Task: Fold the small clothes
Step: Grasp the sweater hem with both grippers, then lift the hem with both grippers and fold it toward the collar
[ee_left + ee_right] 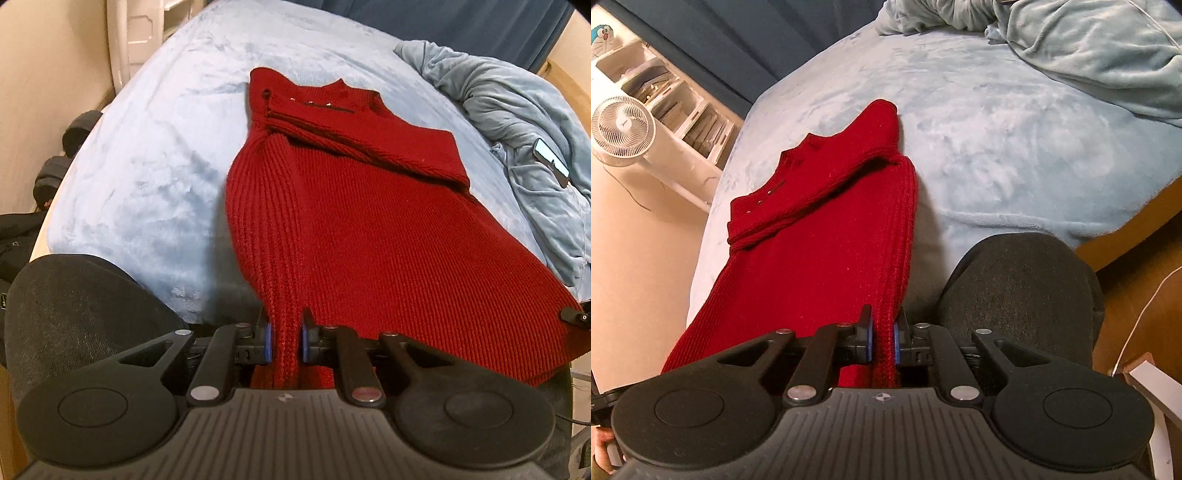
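A red ribbed knit sweater point(369, 229) lies lengthwise on the light blue bed point(155, 155), collar far, hem near me. Its sleeves are folded across the chest. My left gripper point(285, 338) is shut on the hem's left corner. My right gripper point(882, 341) is shut on the hem's right corner of the same sweater point(820, 240). The near end of the sweater is lifted off the bed point(1015, 140) and stretched between both grippers. The right gripper's tip point(572, 316) shows at the sweater's edge in the left wrist view.
A crumpled light blue blanket point(517, 122) with a phone point(552, 162) on it lies at the bed's right. My dark-trousered knees point(81, 306) point(1027, 291) press against the bed's near edge. A white fan point(622, 131) and white shelves point(676, 107) stand at the left.
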`<state>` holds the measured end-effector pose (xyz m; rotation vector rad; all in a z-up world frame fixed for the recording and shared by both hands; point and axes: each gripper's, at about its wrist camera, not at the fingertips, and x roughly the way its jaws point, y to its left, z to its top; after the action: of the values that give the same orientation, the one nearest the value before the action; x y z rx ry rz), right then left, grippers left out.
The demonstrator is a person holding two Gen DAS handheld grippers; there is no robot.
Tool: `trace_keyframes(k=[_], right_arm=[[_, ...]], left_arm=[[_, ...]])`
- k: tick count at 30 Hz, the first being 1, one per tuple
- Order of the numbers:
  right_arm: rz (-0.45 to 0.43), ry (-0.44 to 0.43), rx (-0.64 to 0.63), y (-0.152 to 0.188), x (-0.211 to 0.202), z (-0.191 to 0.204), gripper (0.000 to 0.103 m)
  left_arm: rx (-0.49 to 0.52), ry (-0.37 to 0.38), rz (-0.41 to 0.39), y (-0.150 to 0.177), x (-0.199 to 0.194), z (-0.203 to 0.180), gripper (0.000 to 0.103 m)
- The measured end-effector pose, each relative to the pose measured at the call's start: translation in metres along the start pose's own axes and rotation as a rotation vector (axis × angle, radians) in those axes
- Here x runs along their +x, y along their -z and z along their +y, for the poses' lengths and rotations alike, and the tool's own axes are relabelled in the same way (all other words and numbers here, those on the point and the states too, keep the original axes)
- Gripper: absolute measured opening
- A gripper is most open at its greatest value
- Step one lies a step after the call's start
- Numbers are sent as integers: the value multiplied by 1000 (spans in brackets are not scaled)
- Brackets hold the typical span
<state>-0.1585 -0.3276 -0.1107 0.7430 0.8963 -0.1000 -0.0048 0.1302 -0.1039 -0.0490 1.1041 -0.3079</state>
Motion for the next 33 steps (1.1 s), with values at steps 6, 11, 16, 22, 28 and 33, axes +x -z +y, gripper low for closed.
trace_keyframes(k=[6,11,16,22,28,33], right_arm=[[30,-4,2,-20,4,7,10],[79,6,-20,-58,16,20,10],[86,-19,-59,-133,42,44,10],[75,42,-61,-268,141,78,11],[-78,167,175,-328,212,53,72],[-112,118,159,-292,224,21,72]], left_arm=[[-42,-9,75,-21,11,7,15],[-110,28,140,-60,24,15,15],[-88,69,108,-163,43,6,15],[-160,34,63,-325,129,15,38],[-298,-155,-110,-375,158,54,100],[-199,-114,-86,-339,181,56,100]])
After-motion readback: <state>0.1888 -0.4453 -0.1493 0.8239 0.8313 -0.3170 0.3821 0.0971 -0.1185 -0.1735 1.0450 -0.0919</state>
